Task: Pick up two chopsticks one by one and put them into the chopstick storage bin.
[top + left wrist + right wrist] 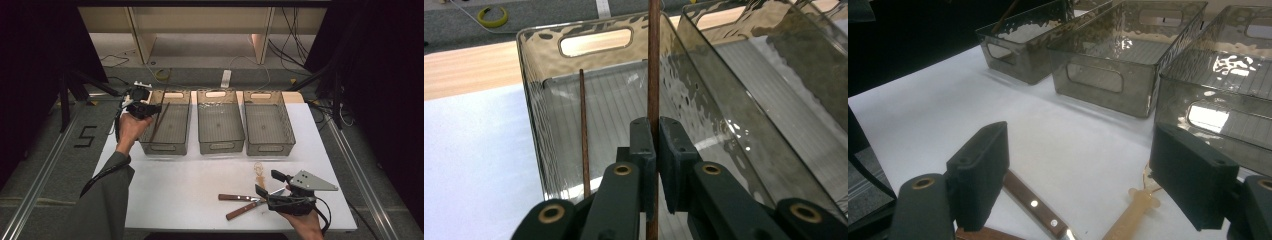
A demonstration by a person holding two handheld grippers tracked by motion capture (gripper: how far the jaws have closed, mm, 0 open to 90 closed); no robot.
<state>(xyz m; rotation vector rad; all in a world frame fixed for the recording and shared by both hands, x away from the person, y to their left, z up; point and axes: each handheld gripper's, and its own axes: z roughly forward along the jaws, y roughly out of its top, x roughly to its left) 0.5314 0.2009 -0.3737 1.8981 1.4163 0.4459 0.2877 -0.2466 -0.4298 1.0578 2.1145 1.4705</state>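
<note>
My left claw [656,150] is clamping a thin brown chopstick [653,65] over the left bin [531,100], its pads pressing in on the stick from both sides. In the left gripper view the chopstick is running straight up and away from me, its long axis in line with the jaws, the far end crossing over the bin's far rim. From the high view the same chopstick [165,86] is pointing toward the back of the table [190,185], rising above the bin [166,148]. A second chopstick [584,132] is already leaning inside that bin, its low end on the ribbed floor near me, its top tilting toward the far wall. The middle bin [220,146] and the right bin [268,146] are sitting beside it in a row, close together, with nothing visible in them. My right claw [1098,175] is hanging wide open above the table's near right part, gripping nothing. Below it two wooden-handled knives [240,198] are lying crossed, and a pale translucent utensil [1133,212] is resting just beside them.
</note>
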